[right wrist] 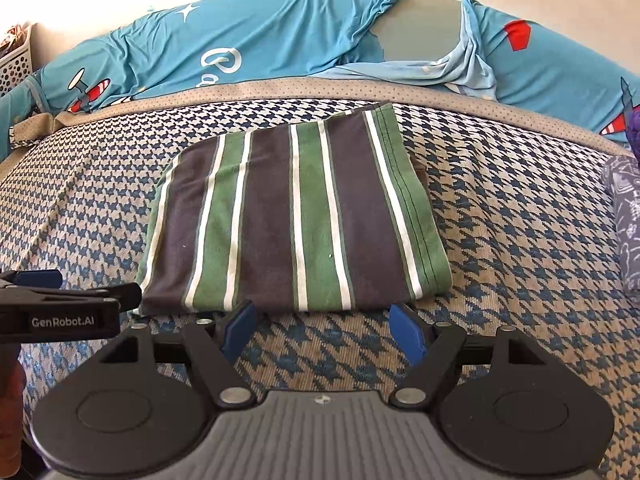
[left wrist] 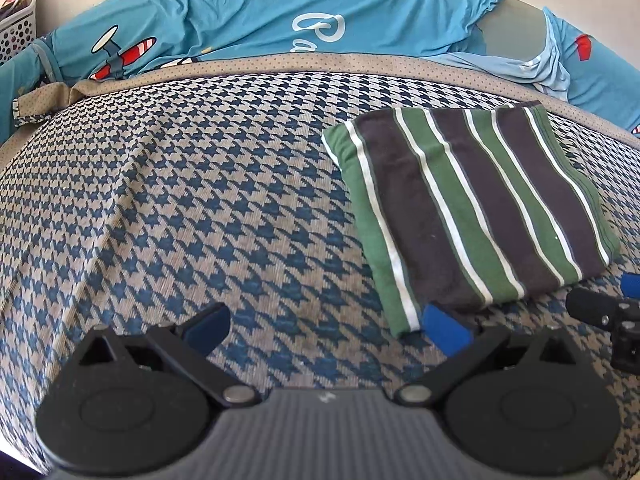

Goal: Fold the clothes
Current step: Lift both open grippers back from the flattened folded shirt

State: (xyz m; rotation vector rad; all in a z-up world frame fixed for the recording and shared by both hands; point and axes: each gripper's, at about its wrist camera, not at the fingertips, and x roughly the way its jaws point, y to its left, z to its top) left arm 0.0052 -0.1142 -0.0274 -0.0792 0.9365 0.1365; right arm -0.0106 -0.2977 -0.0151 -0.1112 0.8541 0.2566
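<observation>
A folded striped garment (left wrist: 472, 208), green, dark and white, lies flat on the houndstooth bedcover (left wrist: 200, 208). In the right wrist view the garment (right wrist: 296, 220) sits straight ahead. My left gripper (left wrist: 324, 330) is open and empty, its right fingertip by the garment's near left corner. My right gripper (right wrist: 324, 330) is open and empty, just short of the garment's near edge. The left gripper (right wrist: 38, 280) shows at the left of the right wrist view; the right gripper (left wrist: 630, 286) shows at the right edge of the left wrist view.
A blue cartoon-print sheet (right wrist: 248, 48) is bunched along the far side over a grey headboard (right wrist: 420, 28). A white perforated basket (left wrist: 18, 28) stands at the far left. A grey patterned cloth (right wrist: 626, 216) lies at the right.
</observation>
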